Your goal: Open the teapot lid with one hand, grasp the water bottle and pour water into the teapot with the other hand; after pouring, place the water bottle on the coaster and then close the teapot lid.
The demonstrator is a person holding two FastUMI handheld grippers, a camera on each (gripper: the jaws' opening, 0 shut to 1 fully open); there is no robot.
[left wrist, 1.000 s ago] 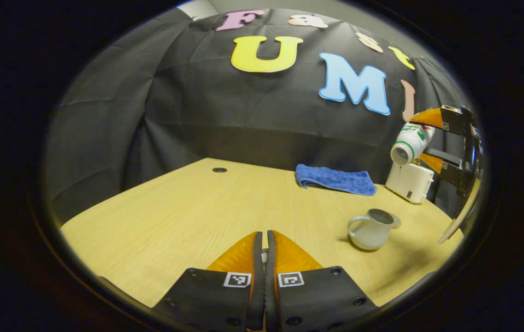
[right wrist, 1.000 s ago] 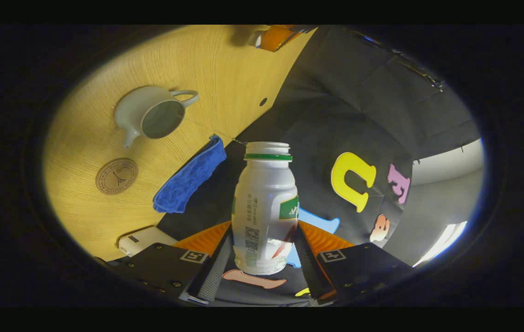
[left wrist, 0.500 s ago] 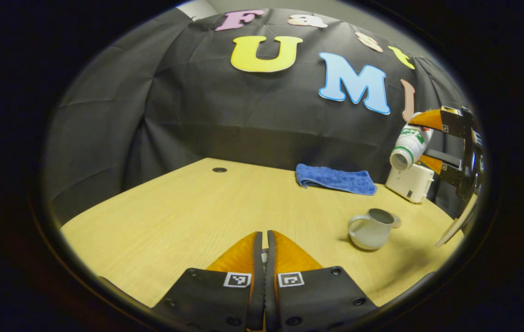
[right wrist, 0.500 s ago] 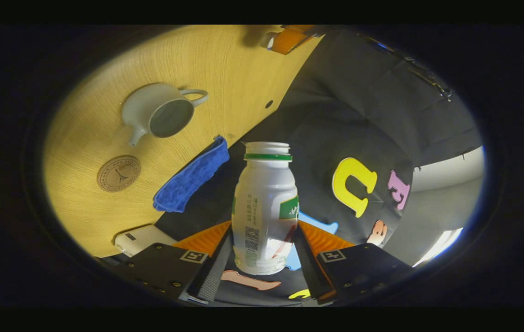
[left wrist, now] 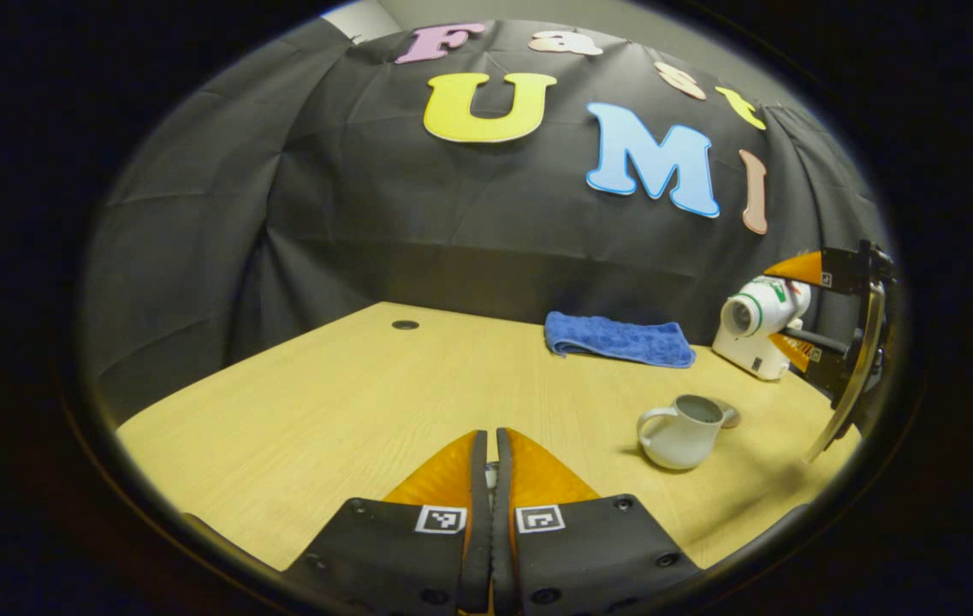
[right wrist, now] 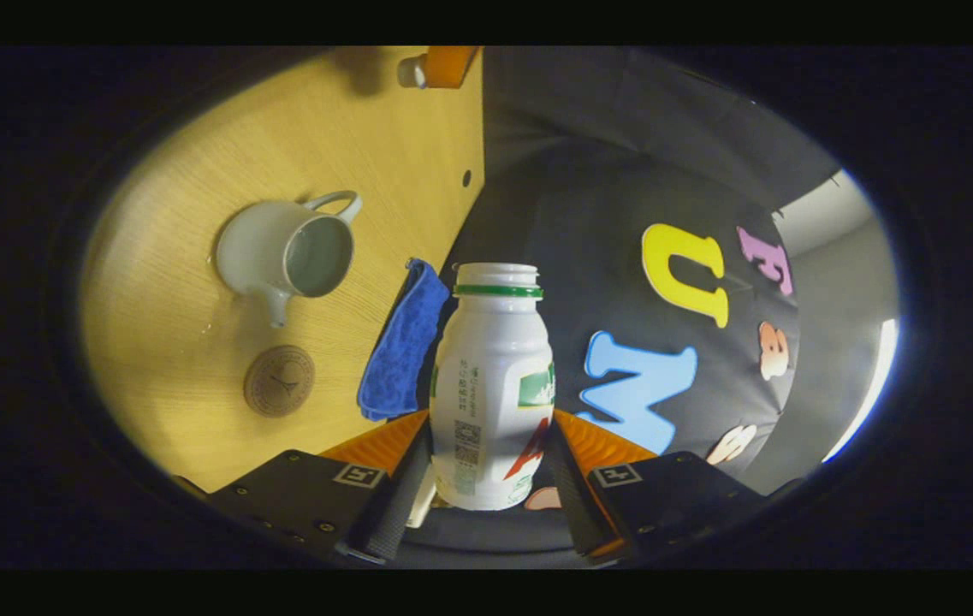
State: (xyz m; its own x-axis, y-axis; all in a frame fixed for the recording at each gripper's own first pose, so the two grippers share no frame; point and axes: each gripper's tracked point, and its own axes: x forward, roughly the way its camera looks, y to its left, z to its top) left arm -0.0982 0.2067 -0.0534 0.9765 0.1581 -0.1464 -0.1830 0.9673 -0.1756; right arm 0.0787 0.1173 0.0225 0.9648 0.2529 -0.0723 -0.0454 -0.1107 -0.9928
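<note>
Left gripper view: left gripper [left wrist: 490, 466] has its 2 fingers pressed together with a small pale piece just visible between the tips; likely the teapot lid, can't confirm. It hovers low over the light wood-grain table [left wrist: 349, 402]. The grey-white ceramic teapot [left wrist: 679, 420] stands open at the right, handle toward the camera's left. Beyond it lie a folded blue terry cloth [left wrist: 619, 339] and a white plastic box [left wrist: 747, 352] by the booth wall. The right gripper [left wrist: 781, 316] holds the white plastic water bottle with green neck ring [left wrist: 762, 306] tipped on its side, open mouth facing this camera, above and behind the teapot.

Right gripper view: both fingers clamp the bottle [right wrist: 493, 389] low on its body, mouth pointing away. The teapot [right wrist: 285, 255] shows liquid inside, with wet spots on the table near the spout. The round brown coaster [right wrist: 279, 381] sits just beside the spout, free.

Handling: the bottle is probably light, thin-walled and smooth; squeeze gently, keep the grip on the lower body. The teapot is hard and breakable.

Labels: green label patch, fine print and a QR code on the bottle; not legible. Coaster emblem unreadable.
</note>
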